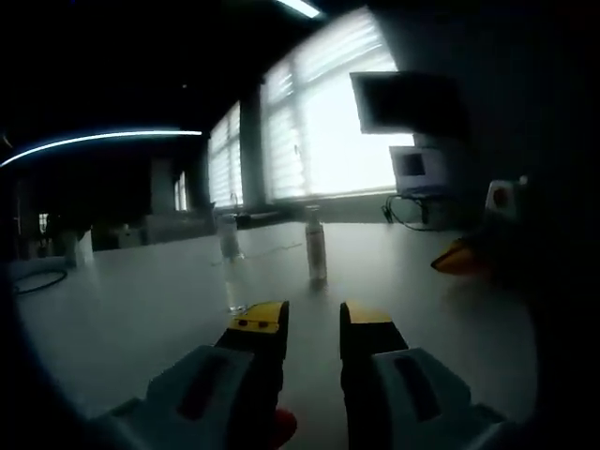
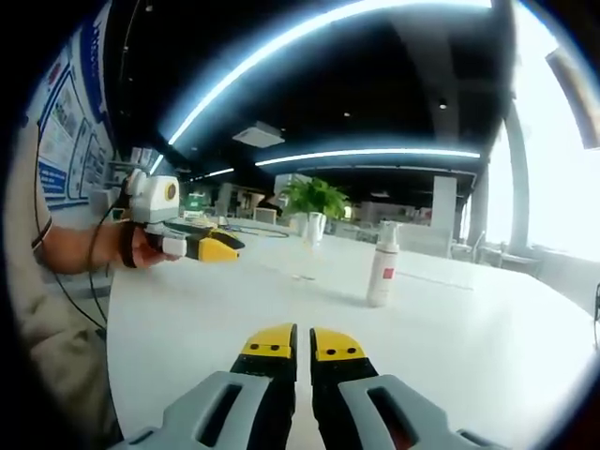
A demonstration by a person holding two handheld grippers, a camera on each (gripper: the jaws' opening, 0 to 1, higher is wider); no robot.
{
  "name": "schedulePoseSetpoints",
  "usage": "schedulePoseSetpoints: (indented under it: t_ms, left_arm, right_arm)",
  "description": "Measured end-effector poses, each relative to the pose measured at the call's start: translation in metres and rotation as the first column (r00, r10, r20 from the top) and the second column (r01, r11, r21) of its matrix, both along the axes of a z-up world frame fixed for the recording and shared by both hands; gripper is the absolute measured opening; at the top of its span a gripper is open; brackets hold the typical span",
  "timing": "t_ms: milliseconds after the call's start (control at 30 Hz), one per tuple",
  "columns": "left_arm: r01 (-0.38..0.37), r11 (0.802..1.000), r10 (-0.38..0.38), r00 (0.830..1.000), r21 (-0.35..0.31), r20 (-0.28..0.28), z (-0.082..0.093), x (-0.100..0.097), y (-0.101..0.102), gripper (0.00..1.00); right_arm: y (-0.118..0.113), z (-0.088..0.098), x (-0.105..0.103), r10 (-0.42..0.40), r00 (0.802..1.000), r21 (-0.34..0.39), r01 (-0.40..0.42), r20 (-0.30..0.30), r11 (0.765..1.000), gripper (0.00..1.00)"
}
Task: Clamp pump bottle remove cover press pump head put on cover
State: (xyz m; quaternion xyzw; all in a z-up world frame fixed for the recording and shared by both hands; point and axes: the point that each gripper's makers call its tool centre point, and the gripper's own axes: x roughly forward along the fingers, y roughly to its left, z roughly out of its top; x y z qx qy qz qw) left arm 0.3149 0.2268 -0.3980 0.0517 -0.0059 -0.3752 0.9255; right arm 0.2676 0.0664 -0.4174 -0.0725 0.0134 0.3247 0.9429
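Left gripper: yellow-tipped jaws spread a little with nothing between them, held low over the white table, aimed at the pump bottle standing upright well ahead; right gripper: jaws nearly pressed together, empty, likewise pointing at the bottle from the other side. Pump bottle: white, cover apparently on (too small to be sure), untouched near mid-table, a small clear item and a potted plant beyond. Step in hand, by my reading: the approach before clamping; next the left gripper needs to advance and close around the bottle body so the right can lift off the cover.
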Motion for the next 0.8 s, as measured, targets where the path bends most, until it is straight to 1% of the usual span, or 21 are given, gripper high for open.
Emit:
schedulePoseSetpoints:
  t_ms: [133, 267, 400, 600, 800]
  left_arm:
    - [0.007, 1.000, -0.007, 1.000, -0.016, -0.011, 0.000, -0.005, -0.001, 0.12]
    - [0.018, 1.000, -0.018, 1.000, -0.012, -0.012, -0.002, -0.010, -0.004, 0.11]
    - [0.021, 1.000, -0.021, 1.000, 0.011, -0.013, -0.008, -0.014, -0.005, 0.10]
    - [0.024, 0.999, -0.024, 1.000, 0.033, -0.002, -0.008, -0.017, -0.007, 0.10]
    - [0.027, 0.999, -0.027, 0.999, 0.038, -0.020, -0.011, -0.021, -0.008, 0.10]
  right_arm:
    - [0.000, 0.000, 0.000, 0.004, 1.000, 0.005, -0.004, 0.000, 1.000, 0.02]
    - [0.003, 0.002, -0.003, 0.005, 1.000, 0.005, -0.005, 0.001, 1.000, 0.02]
    - [0.002, 0.001, -0.001, 0.006, 1.000, 0.004, -0.006, -0.003, 1.000, 0.03]
    - [0.002, 0.000, -0.002, 0.009, 1.000, 0.005, -0.009, -0.003, 1.000, 0.04]
    - [0.003, 0.001, -0.002, 0.010, 1.000, 0.005, -0.010, -0.003, 1.000, 0.05]
